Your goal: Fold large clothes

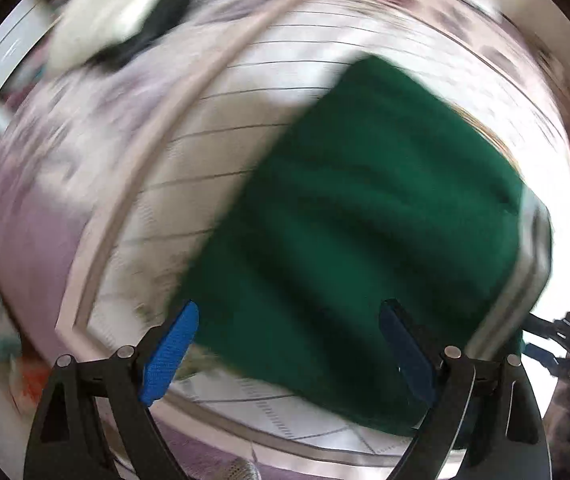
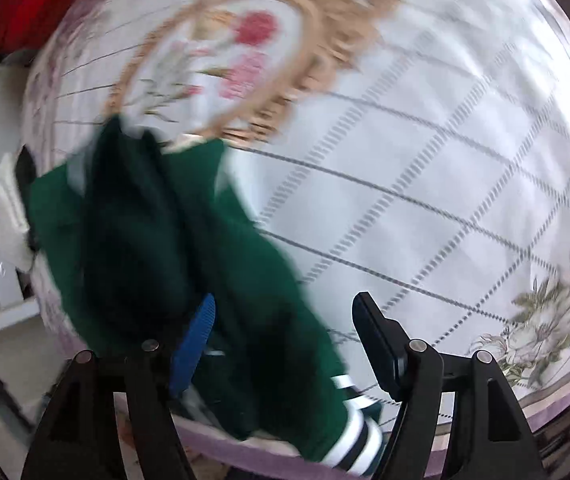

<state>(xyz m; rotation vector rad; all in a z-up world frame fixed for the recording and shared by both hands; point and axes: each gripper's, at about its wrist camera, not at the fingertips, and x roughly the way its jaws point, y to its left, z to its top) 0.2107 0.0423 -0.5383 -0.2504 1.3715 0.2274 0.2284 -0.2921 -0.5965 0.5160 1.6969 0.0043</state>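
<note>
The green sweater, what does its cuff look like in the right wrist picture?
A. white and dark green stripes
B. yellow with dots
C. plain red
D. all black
A: in the right wrist view the green sweater ends at the bottom of the picture in a cuff banded in white and dark green stripes, lying at the edge of the bedspread.
</note>
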